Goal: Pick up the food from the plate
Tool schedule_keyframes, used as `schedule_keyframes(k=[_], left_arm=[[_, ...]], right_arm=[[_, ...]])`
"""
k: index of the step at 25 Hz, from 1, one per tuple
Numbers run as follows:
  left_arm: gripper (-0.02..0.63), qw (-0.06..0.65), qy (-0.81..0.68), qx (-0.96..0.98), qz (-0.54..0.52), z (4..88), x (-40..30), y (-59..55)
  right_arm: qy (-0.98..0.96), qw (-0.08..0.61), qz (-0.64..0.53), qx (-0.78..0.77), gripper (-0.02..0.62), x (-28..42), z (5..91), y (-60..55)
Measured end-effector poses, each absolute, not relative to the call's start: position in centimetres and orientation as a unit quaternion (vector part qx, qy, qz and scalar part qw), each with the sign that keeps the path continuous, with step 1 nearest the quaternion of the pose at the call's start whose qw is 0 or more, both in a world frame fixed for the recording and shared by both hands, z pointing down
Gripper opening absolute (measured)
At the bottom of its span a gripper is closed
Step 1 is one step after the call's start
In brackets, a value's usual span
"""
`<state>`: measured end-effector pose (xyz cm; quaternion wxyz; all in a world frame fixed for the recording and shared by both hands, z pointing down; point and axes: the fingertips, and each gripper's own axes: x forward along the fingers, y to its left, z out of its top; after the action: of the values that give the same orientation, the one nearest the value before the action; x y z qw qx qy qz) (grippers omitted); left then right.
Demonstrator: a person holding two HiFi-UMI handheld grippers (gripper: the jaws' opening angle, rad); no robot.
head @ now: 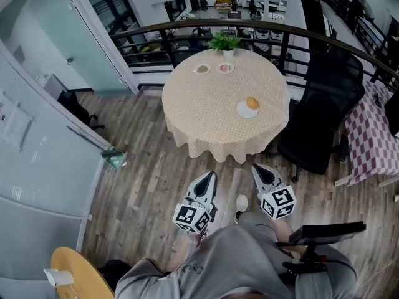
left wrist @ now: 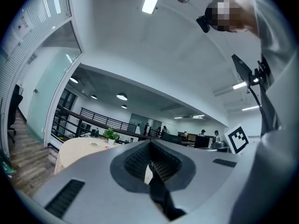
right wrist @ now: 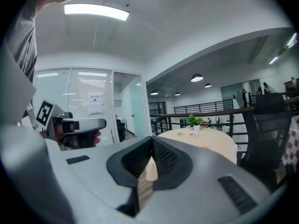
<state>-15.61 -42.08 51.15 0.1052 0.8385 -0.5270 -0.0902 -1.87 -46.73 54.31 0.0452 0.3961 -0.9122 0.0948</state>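
Grey-and-white left tongs (head: pixel 209 178) and right tongs (head: pixel 262 170) sit low in the head view, just in front of the person's body. Both point toward the counter (head: pixel 206 114) and are well apart from it. Each gripper view shows the jaws pressed together with nothing between them, only a sliver of light at the tips. Task not begun, approach stage by my read. Wood-plank floor (head: pixel 143 185) lies between tongs and counter, with a small green thing (head: pixel 115 159) on it by the glass partition (head: pixel 56 48) at left. Counter is round, under a beige cloth that hangs down all round. The food (head: pixel 252 102), an orange-yellow roundish lump, sits on a small white plate (head: pixel 244 111) on the counter's right part, on the right tongs' side and near the black chair (head: pixel 324 98). Risks: tongs arriving closed would shove the food off the plate instead of pinching it, so they need spreading first. The lump looks rounded and could roll or squirt out of a pinch. The plate could skid on the cloth if nudged, and the chair crowds any reach from the right. Farther back on the counter are a pale dish (head: pixel 202 69), a pinkish dish (head: pixel 225 68) and a potted plant (head: pixel 224 41) at the far edge, all well clear of the plate. Beyond is a dark railing (head: pixel 187 28) with an open office level below; a checked cloth (head: pixel 374 136) shows at the right edge.
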Motion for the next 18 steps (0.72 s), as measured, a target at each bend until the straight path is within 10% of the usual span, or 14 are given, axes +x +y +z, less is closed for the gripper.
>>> schedule_keyframes(k=[18], left_arm=[[-0.003, 0.122, -0.529, 0.838, -0.061, 49.2, -10.1, -60.7]], right_arm=[[-0.910, 0.009, 0.122, 0.396, 0.009, 2.7, 53.8, -66.8]])
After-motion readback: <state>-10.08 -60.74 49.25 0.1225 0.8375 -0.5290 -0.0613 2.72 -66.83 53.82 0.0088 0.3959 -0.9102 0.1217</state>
